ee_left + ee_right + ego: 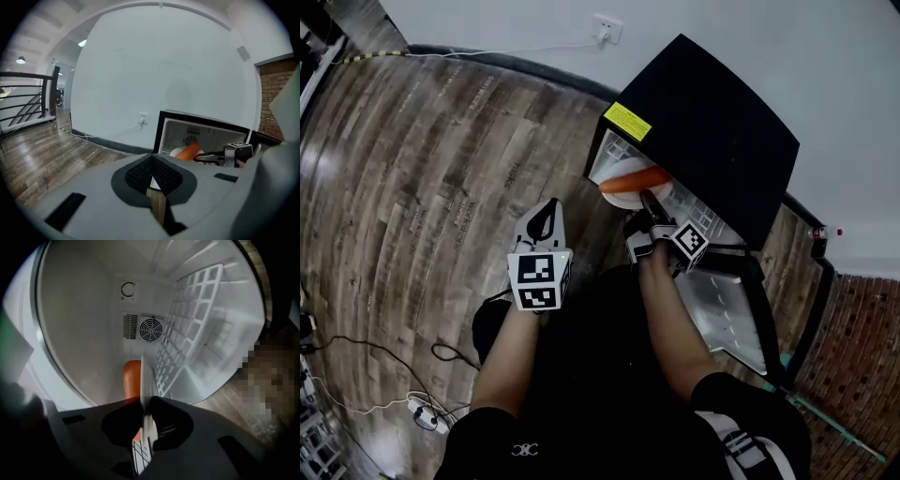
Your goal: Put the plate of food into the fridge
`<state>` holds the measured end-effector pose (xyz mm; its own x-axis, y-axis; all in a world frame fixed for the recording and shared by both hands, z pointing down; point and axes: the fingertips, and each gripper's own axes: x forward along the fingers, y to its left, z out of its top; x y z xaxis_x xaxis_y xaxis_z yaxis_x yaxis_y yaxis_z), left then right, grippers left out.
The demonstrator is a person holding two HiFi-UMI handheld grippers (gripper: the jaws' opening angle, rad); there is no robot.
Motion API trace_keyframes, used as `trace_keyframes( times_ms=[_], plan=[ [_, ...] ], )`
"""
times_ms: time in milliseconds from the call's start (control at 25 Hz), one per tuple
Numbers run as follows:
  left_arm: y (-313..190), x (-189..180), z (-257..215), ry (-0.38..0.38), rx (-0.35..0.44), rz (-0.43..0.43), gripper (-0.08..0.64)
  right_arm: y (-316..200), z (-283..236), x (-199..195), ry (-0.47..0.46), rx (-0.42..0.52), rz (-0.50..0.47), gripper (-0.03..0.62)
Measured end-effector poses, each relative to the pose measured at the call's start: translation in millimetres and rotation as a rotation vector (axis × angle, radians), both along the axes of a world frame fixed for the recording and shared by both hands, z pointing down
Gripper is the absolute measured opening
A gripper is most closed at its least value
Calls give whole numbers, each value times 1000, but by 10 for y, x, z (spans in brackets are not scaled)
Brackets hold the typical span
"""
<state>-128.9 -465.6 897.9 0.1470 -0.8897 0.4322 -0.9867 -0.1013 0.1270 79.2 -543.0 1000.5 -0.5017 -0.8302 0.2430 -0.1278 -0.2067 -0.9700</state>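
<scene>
At the mouth of the fridge (712, 122), the white plate (626, 198) with its long piece of orange food (635, 179) sits just under the front edge of the black top, partly inside the cabinet. The right gripper (649, 201) is clamped on the plate's near rim; the right gripper view shows the rim edge-on between the pads, with the food just beyond it. Further in, that view shows the pale fridge walls, a wire shelf (187, 333) and a round fan grille (151, 328) on the back wall. Whether the plate already rests on a surface cannot be told. The fridge door (727, 314) hangs open to the right of the person's arm. The left gripper (547, 214) is clenched on nothing and held over the wooden floor (412, 169), apart from the fridge. The step in hand looks like insertion: the plate is at the opening but probably not yet set down. The next move calls for carrying it deeper while keeping it level so the food does not roll off, landing it on a shelf, and only then letting go.
</scene>
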Motion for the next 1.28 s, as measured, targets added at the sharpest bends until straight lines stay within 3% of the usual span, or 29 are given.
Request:
trace_keyframes(
  times_ms=[280,400,520,680,800,960,1280],
  plan=[
    [-36,42,563,49,-12,2,-6,-576,179,287,-35,25,151,44],
    [-61,92,700,69,0,16,-6,-782,199,311,34,19,169,48],
    [-27,122,838,39,7,43,-5,-913,239,331,133,21,157,55],
    [-104,131,778,121,32,60,-5,-945,248,364,223,33,166,64],
    [-76,155,880,82,28,104,-6,-948,214,359,300,38,158,67],
    [-54,286,992,87,10,161,-6,-973,214,390,496,33,131,83],
    [-41,398,908,100,42,232,-6,-923,204,490,1074,40,76,143]
  ],
)
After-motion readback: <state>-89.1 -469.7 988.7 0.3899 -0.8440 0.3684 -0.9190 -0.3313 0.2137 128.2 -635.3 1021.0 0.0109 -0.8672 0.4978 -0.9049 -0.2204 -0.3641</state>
